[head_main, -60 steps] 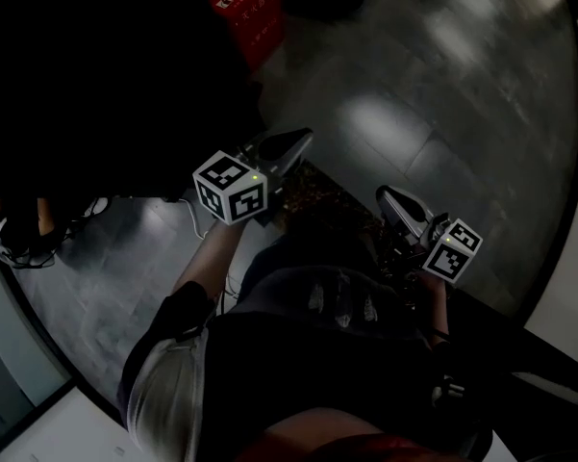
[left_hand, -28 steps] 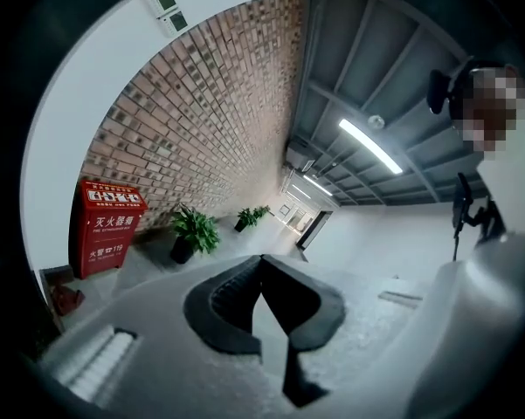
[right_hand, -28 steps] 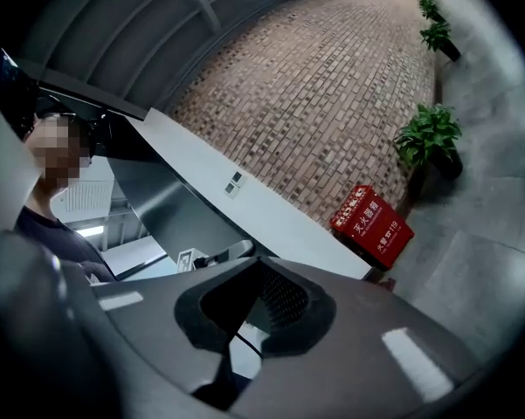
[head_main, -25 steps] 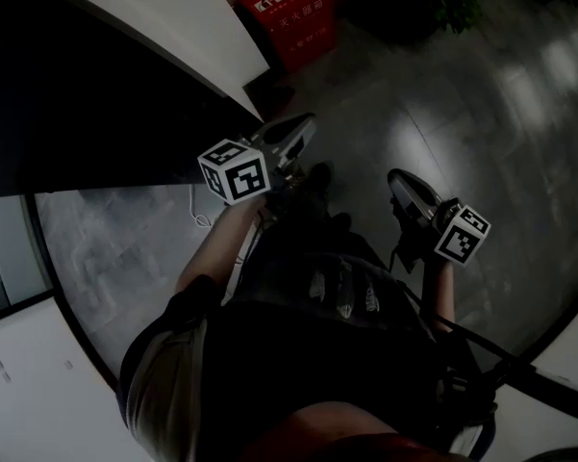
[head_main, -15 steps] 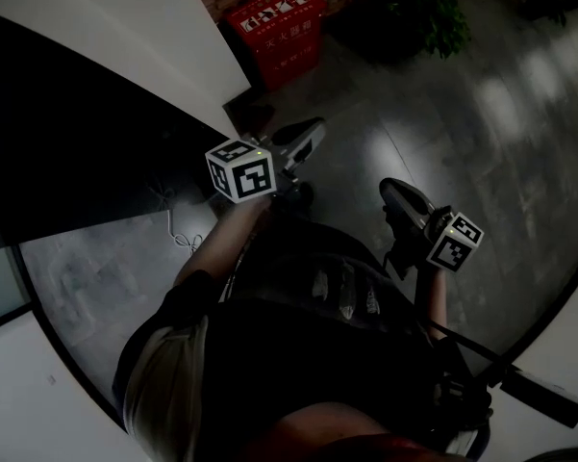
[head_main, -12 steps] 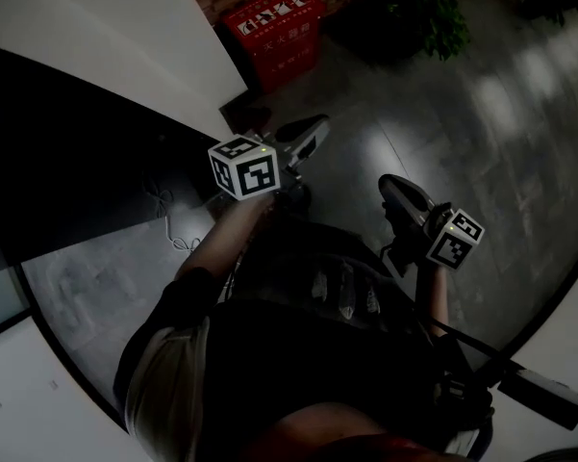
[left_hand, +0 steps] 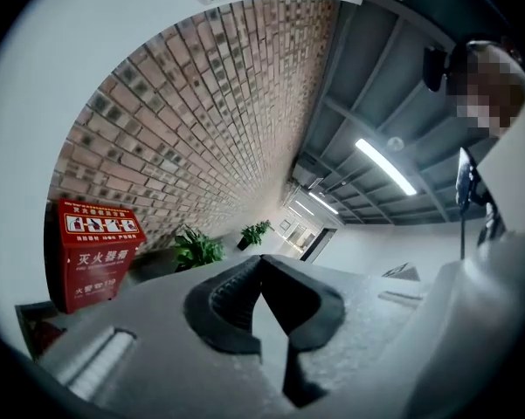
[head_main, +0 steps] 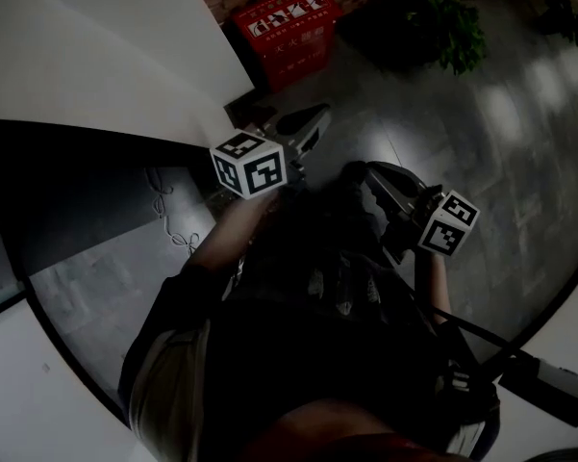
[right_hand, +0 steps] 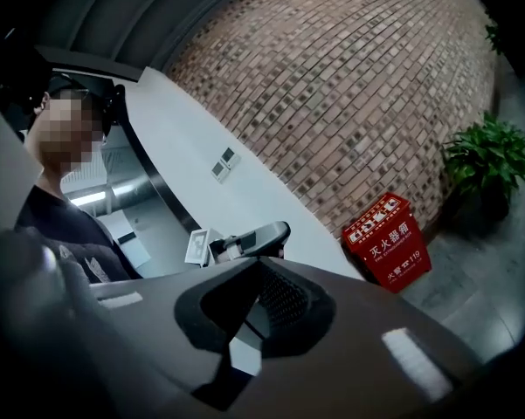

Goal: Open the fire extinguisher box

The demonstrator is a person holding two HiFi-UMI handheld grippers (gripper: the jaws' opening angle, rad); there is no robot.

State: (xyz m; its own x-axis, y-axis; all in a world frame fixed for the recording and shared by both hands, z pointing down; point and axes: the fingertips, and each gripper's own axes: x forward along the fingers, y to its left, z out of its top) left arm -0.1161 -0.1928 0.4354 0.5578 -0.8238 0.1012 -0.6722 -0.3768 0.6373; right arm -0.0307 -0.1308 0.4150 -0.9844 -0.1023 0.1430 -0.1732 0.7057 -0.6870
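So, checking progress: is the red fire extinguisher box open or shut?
Shut. The fire extinguisher box stands upright against the brick wall, its lid flat on top, no gap showing.

Print on the red box (left_hand: 94, 256) only
I read white characters 灭火器箱 across its front, and under them 火警 with the number 119. The white strip (left_hand: 100, 225) of pictures along the top of the front is too small for me to read.
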